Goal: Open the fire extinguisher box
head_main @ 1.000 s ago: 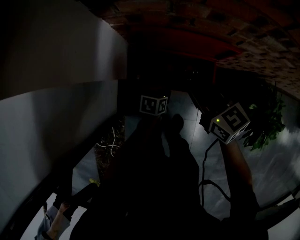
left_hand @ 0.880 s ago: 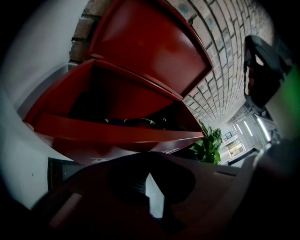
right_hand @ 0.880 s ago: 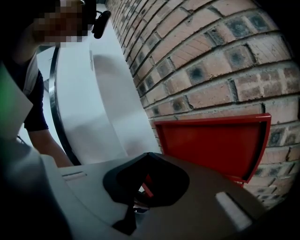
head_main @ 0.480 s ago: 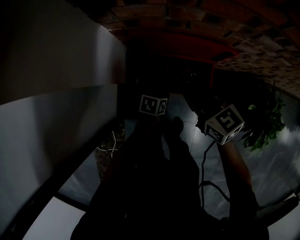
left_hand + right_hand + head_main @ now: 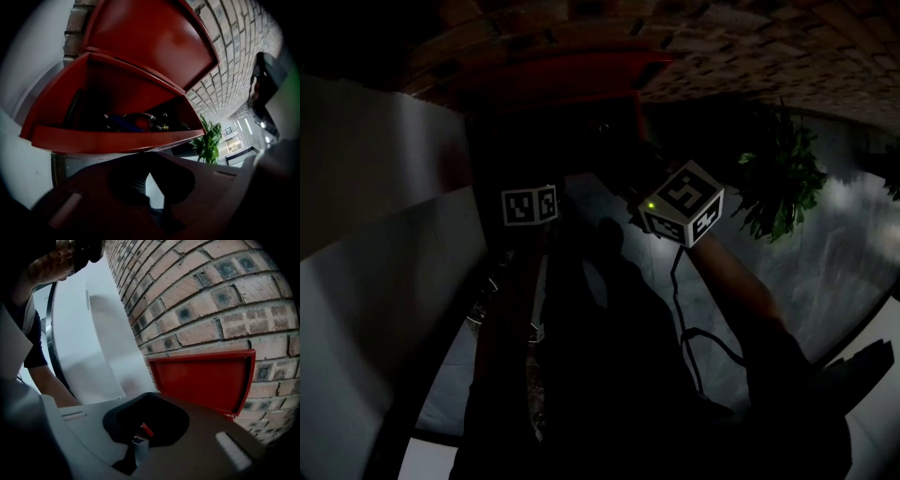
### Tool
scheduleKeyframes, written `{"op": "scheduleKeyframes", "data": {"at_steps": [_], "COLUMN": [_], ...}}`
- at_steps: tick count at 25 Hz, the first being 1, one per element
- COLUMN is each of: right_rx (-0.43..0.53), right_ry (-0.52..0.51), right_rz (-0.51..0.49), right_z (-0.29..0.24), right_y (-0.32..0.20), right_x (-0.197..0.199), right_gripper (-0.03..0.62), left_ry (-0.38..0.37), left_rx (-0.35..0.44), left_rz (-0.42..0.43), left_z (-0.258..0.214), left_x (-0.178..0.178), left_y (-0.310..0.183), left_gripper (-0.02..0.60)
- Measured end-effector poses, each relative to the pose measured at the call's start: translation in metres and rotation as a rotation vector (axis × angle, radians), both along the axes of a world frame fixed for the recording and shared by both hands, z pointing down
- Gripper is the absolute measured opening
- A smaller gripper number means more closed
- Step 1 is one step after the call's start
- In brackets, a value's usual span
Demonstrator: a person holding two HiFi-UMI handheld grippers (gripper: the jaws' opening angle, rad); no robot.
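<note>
The red fire extinguisher box [image 5: 117, 140] stands against a brick wall with its lid [image 5: 150, 42] raised. Extinguisher tops [image 5: 136, 123] show inside it. My left gripper [image 5: 151, 174] hangs just below the box's front wall, jaws together with nothing between them. My right gripper [image 5: 143, 425] points at the raised lid [image 5: 206, 380] from a short way off, shut and empty. The head view is very dark: the box [image 5: 553, 89] is a dim red shape, with the left marker cube [image 5: 530, 204] and right marker cube [image 5: 682, 214] below it.
A brick wall [image 5: 197, 301] runs behind the box. A white curved panel [image 5: 375, 281] lies to the left, and a potted plant [image 5: 778, 178] stands to the right of the box. A cable [image 5: 694, 337] trails from the right gripper. A person's arm [image 5: 47, 380] shows at left.
The head view has swung, so both cubes and the box now sit further left and higher. The right cube stands closer to the box. The hand at lower left is out of view.
</note>
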State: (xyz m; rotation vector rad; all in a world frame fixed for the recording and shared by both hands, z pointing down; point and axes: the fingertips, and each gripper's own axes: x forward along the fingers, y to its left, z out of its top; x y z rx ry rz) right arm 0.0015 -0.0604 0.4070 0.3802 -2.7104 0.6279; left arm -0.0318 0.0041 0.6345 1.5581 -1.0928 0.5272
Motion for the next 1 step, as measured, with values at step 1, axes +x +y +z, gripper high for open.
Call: {"op": "scheduleKeyframes", "data": {"at_steps": [1], "right_rx": [-0.007], "right_ry": [0.0], "right_rz": [-0.008], "right_z": [0.0033], "right_y": [0.0007], "right_x": [0.0031], "right_gripper": [0.0], "left_ry": [0.0], "left_rx": [-0.004], "left_rz": [-0.013], "left_z": [0.0008], "left_x": [0.0017], "left_y": [0.0019], "left_gripper": [0.002]}}
